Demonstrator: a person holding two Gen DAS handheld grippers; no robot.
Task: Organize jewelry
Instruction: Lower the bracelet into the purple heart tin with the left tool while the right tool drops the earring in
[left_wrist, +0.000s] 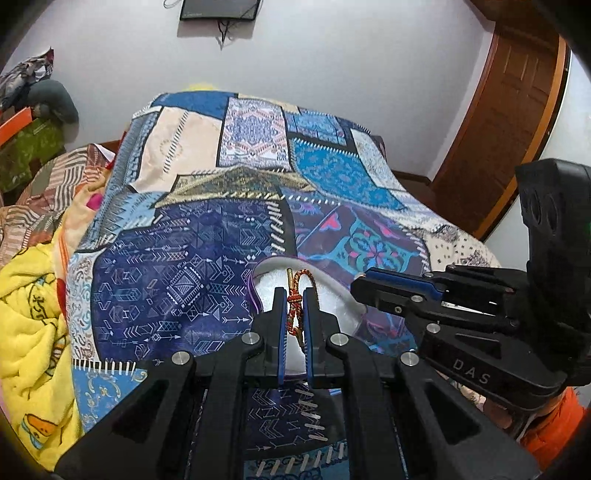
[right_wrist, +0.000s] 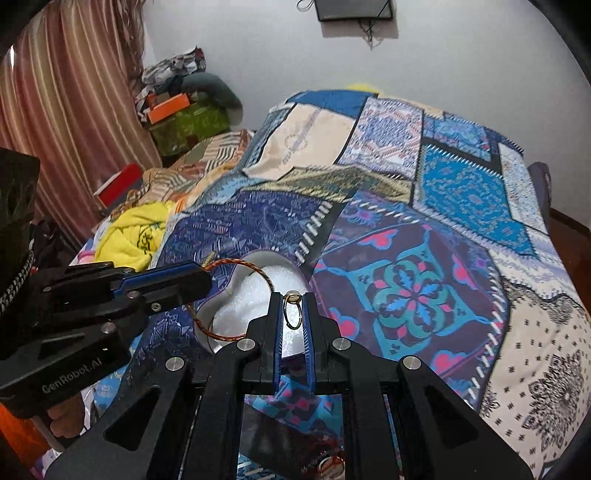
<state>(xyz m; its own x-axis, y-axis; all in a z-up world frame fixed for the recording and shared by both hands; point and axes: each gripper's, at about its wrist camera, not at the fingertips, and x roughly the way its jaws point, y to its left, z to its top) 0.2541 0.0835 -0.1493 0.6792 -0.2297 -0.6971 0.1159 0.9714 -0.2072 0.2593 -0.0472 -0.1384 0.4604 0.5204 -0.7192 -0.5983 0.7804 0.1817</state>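
A heart-shaped box (left_wrist: 343, 314) with a purple rim and white foam inside lies open on the patchwork bedspread. My left gripper (left_wrist: 295, 295) is shut on a red-orange braided bracelet (left_wrist: 294, 301) with a gold clasp, held over the box. In the right wrist view the bracelet (right_wrist: 236, 263) loops over the box (right_wrist: 280, 277) from the left gripper (right_wrist: 208, 275). My right gripper (right_wrist: 293, 299) is shut on a thin gold ring (right_wrist: 293, 308), also above the box. In the left wrist view the right gripper (left_wrist: 358, 284) sits at the box's right edge.
The patchwork bedspread (left_wrist: 229, 206) covers the bed. A yellow blanket (left_wrist: 33, 325) is bunched at the left. A wooden door (left_wrist: 513, 96) stands at the right. Boxes and clothes (right_wrist: 184, 110) pile in the far left corner by a striped curtain (right_wrist: 66, 92).
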